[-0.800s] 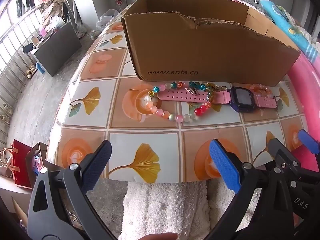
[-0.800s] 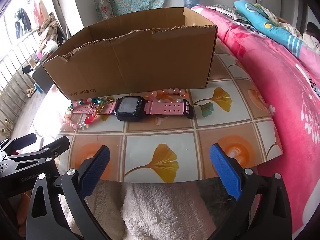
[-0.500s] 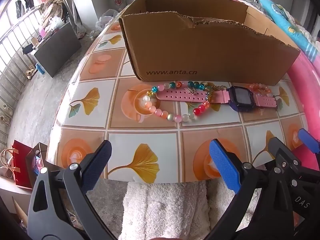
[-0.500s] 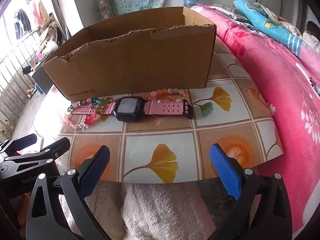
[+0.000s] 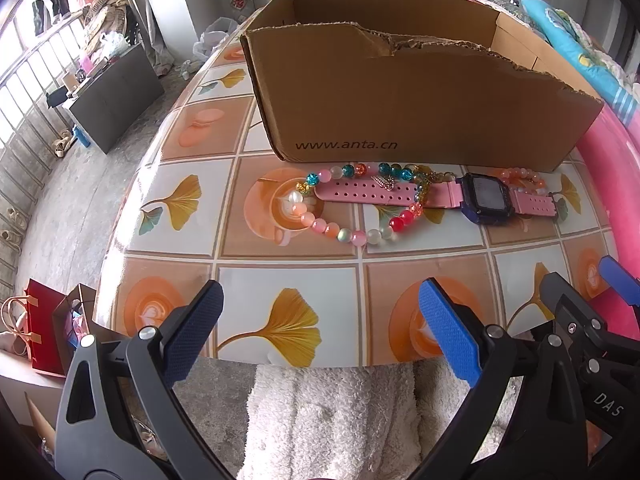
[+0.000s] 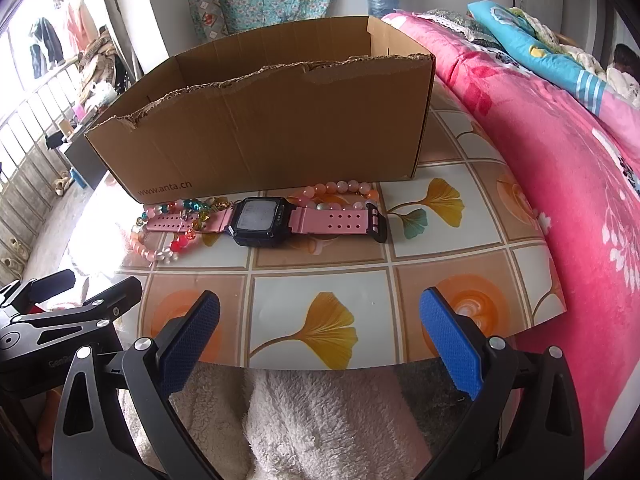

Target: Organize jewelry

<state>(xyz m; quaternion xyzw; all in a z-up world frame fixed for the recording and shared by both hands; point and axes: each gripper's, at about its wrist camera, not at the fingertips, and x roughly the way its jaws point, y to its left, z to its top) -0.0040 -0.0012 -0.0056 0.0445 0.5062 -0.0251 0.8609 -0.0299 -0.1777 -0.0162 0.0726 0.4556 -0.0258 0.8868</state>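
Pink-strapped digital watch with dark square case lies flat on the glossy tiled tabletop with ginkgo-leaf print, just in front of the torn brown cardboard box; long axis runs left-right, crosswise to both claws. Multicoloured glass-bead bracelet loops around the watch's left strap end; peach bead bracelet touches its right strap. Left gripper and right gripper both spread wide, holding nothing, at the near table edge. Watch case sits straight ahead of right gripper; beads nearer left

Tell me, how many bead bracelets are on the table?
2: the colorful bracelet loops around the watch's left strap; the peach bracelet lies behind its right strap. The box could hide more.
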